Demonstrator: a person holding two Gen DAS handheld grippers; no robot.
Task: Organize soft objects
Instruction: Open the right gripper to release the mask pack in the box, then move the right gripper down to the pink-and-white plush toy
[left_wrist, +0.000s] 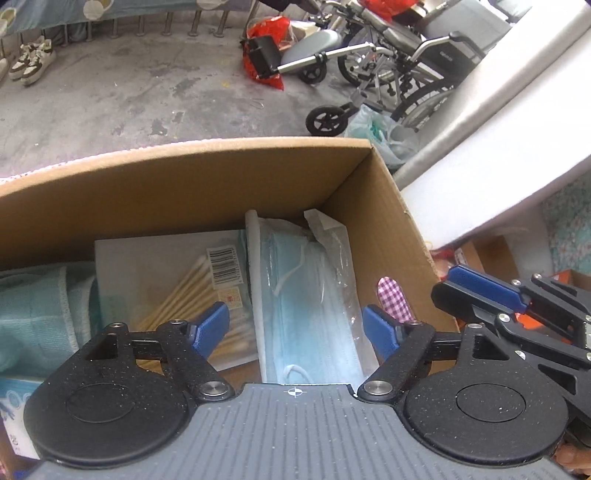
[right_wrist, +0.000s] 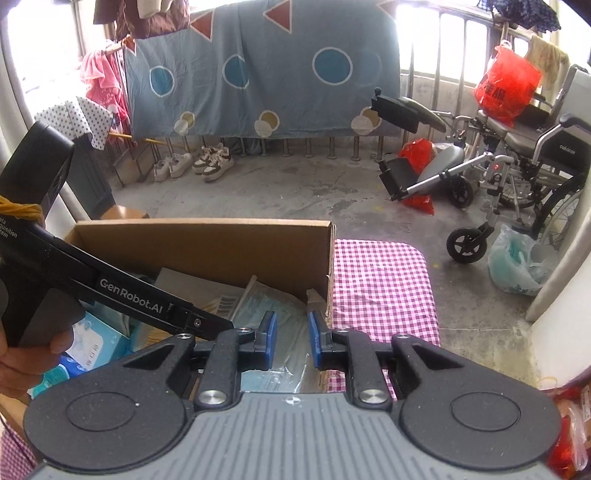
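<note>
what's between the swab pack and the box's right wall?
The bagged stack of blue face masks, lying lengthwise between the cotton swab pack and the cardboard box wall. Clearest in the left wrist view.

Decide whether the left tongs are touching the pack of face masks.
Cannot tell. In the left wrist view the left tongs sit open over the pack of face masks, but no gap or contact shows.

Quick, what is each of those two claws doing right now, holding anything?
Left gripper: open wide, empty, over the mask pack.
Right gripper: open, narrower gap, holding nothing.

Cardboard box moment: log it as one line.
left gripper: open, empty | right gripper: open, empty | mask pack: in cardboard box
</note>
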